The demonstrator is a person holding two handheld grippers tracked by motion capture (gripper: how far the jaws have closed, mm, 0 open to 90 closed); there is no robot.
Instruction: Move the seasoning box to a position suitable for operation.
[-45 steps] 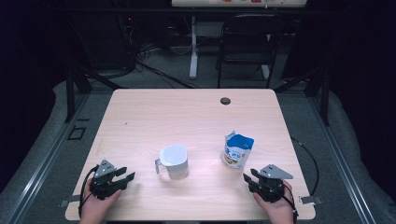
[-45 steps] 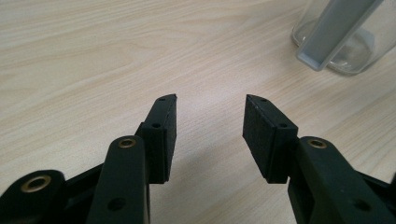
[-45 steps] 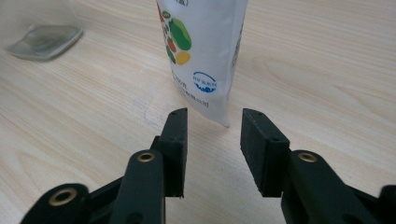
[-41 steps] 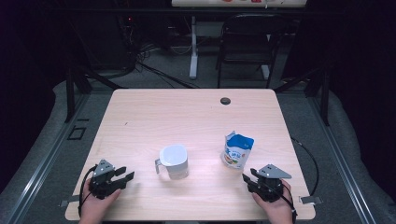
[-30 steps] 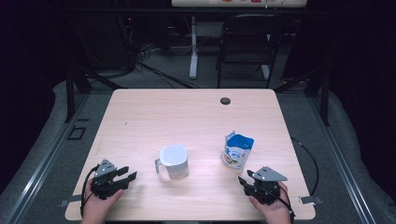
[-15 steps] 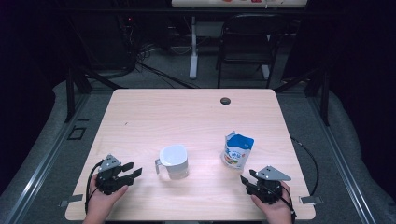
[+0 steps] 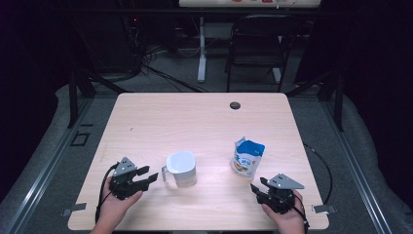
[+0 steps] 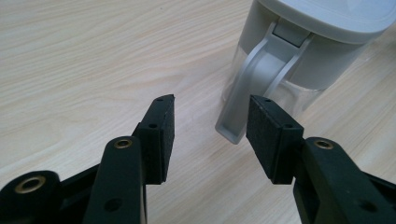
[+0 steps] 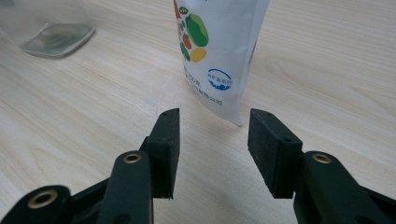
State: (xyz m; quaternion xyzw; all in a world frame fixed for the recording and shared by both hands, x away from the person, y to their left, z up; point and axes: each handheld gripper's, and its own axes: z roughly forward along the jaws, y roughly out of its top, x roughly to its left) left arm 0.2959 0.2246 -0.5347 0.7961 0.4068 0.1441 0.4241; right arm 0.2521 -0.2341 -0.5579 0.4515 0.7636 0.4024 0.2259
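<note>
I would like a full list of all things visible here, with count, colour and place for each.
jug: one, white lid and handle, clear body, near middle of table, handle toward the left gripper
pouch: one, white and blue with printed fruit, upright, right of the jug
table: one, light wood, centre
hole cover: one, dark, round, far part of table
chair: one, black, behind the table
left gripper: one, black, open, just short of the jug's handle
right gripper: one, black, open, just short of the pouch
hands: two, at the table's near edge
</note>
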